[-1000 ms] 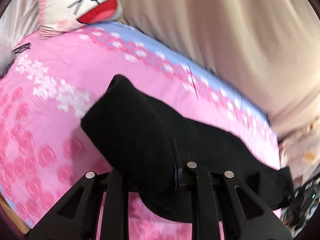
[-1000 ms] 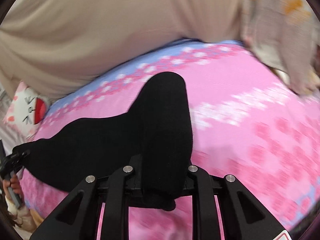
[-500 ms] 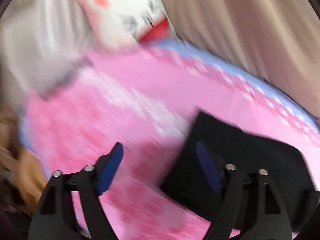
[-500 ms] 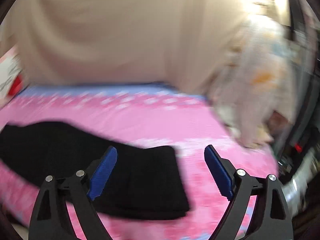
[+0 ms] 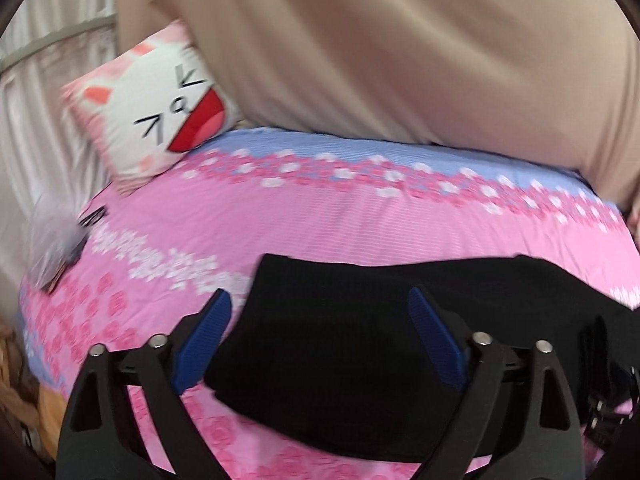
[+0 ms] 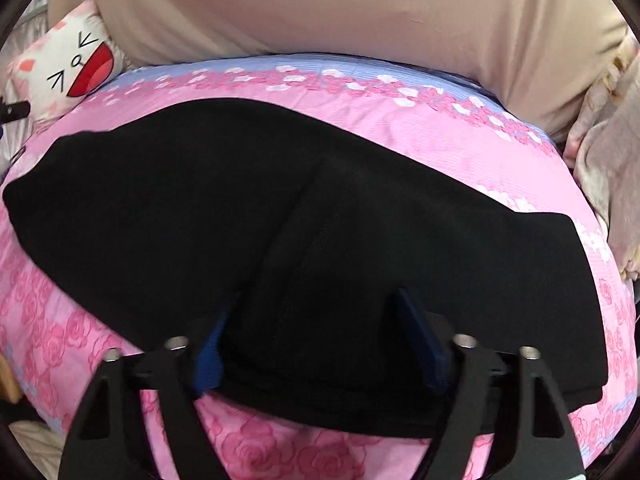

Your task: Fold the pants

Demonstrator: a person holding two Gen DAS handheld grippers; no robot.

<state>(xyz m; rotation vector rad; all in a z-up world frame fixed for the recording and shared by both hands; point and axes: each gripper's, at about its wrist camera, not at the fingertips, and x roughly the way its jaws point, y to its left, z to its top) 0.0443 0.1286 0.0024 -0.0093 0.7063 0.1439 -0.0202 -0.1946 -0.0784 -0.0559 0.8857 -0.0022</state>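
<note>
On the bed (image 5: 360,220), seen from the left wrist view, the black pants (image 5: 352,344) lie folded flat on the pink flowered cover, toward the near edge. The left hand-held gripper (image 5: 320,332) hangs over the left end of the pants with its jaws spread wide and nothing held. Its right blue pad (image 5: 436,344) shows against the black cloth, while its left blue pad (image 5: 204,340) shows against the pink cover just left of the garment's left edge, so that edge sits between the two fingers. Whether the pads touch the cloth cannot be told. The pants stretch away to the right, out toward the frame's right border. At the far left a cat-face pillow (image 5: 156,108) leans against a beige curtain (image 5: 400,48).

Across the bed (image 6: 400,120) in the right wrist view, the same pants (image 6: 280,208) fill most of the width as one long dark band, left to right, with a fold line running through the middle. The right hand-held gripper (image 6: 316,340) stands at the near edge of the garment, jaws apart and gripping nothing; the near hem lies between and just beyond its fingers, right of the band's middle. The cat-face pillow (image 6: 68,64) sits far left, and the beige curtain (image 6: 340,8) rises behind the bed.
</note>
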